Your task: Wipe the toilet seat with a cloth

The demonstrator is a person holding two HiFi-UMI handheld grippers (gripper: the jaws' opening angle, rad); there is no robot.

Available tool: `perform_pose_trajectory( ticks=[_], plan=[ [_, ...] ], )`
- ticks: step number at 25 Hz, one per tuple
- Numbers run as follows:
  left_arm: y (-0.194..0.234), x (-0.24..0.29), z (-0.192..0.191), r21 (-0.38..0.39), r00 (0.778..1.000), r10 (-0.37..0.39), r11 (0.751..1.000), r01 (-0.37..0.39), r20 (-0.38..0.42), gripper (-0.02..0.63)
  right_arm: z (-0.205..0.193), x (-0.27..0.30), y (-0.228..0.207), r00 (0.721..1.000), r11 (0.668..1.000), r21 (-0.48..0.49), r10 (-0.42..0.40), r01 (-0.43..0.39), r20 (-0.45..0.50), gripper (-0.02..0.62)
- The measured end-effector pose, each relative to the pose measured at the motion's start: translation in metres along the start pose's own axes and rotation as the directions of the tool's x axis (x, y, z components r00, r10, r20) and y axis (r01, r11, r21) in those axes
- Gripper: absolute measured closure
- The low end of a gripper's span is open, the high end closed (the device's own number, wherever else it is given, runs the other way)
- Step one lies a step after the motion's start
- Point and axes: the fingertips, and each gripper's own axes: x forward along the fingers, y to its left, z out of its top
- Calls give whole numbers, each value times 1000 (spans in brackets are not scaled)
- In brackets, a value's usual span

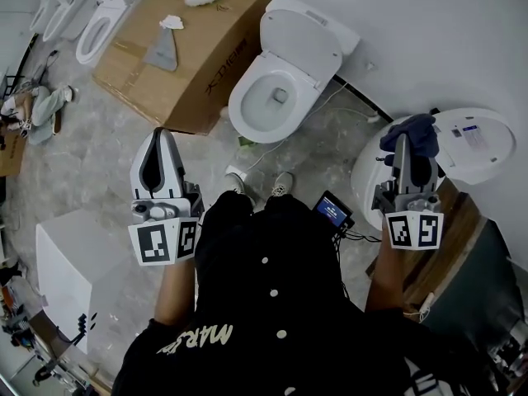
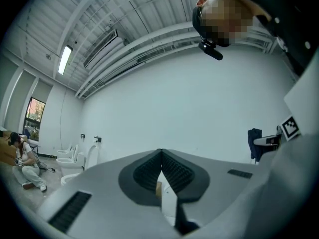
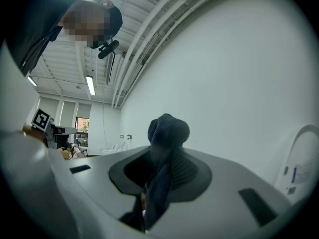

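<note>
A white toilet (image 1: 275,97) with its lid raised stands ahead of me, the seat ring open around the bowl. A second white toilet (image 1: 474,147) with its lid down is at the right. My right gripper (image 1: 405,143) points upward beside that second toilet and is shut on a dark blue cloth (image 1: 412,129), which bunches above the jaws. In the right gripper view, the cloth (image 3: 167,133) hangs pinched in the right gripper (image 3: 160,163). My left gripper (image 1: 158,136) is held up at the left, shut and empty; its pads meet at the tip (image 2: 160,156).
A large cardboard box (image 1: 186,52) lies left of the open toilet. A white block (image 1: 70,262) stands at lower left. More toilets (image 1: 82,15) line the far left, near a seated person (image 1: 41,106). A small screen device (image 1: 332,211) and cables lie by my feet; a wooden board (image 1: 441,242) is at right.
</note>
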Motion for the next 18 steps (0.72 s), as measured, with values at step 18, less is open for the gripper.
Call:
perform_pose_trajectory(
  ticks=[18],
  plan=[
    [80, 114, -16, -24, 985, -170, 985, 170, 4, 595, -11, 77, 42, 985, 983, -93, -166, 161, -48, 508]
  ],
)
